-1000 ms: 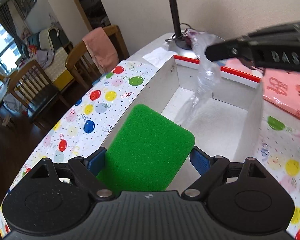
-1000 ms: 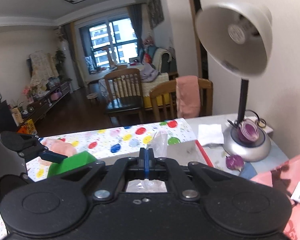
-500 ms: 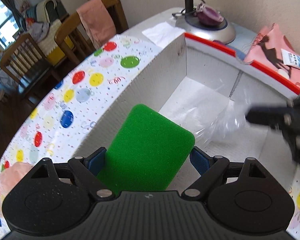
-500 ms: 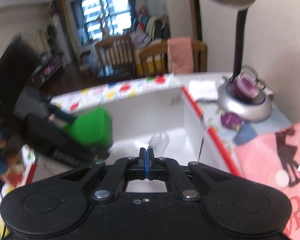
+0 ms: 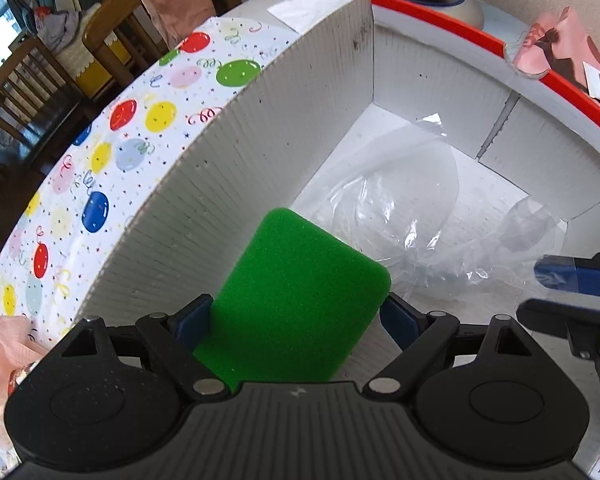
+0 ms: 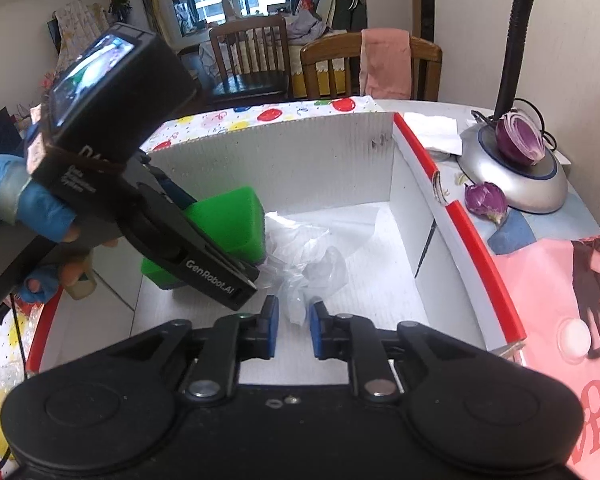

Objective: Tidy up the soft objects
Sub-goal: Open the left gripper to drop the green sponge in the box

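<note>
I hold the green sponge (image 5: 296, 300) pinched in my left gripper (image 5: 292, 316) inside the white box (image 5: 228, 184), against its left wall; its lower end is hidden behind the gripper body. My right gripper (image 6: 293, 326) is opening, its pads off the crumpled clear plastic bag (image 6: 300, 260) on the box floor, whose edges I can barely make out.
</note>
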